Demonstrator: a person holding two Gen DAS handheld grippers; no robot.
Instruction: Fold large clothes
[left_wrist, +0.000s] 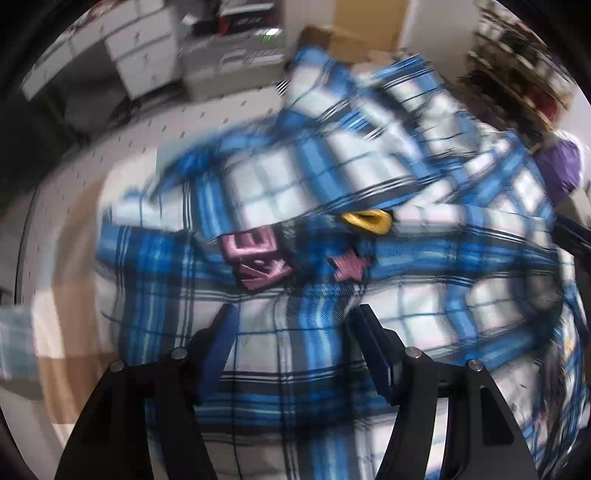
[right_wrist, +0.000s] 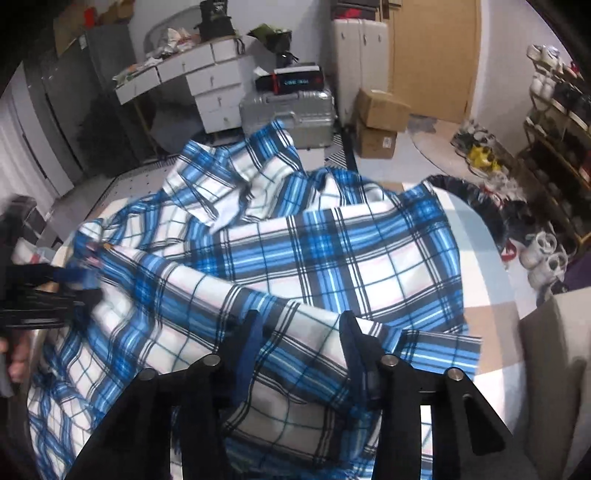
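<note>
Left wrist view blurs the plaid shirt (left_wrist: 295, 229); both tools' (left_wrist: 295, 314) (right_wrist: 299, 317) fingers spread apart.

My left wrist view is heavily motion-blurred: the plaid garment (left_wrist: 332, 229) smears diagonally, while the fingers (left_wrist: 221, 347) stay sharp. My right wrist view is crisp, evenly lit by soft indoor light, with faint shadows in the cloth folds. Both show fisheye curvature and dark vignetted corners.

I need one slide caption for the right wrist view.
Right gripper open above a crumpled blue plaid shirt.
</note>
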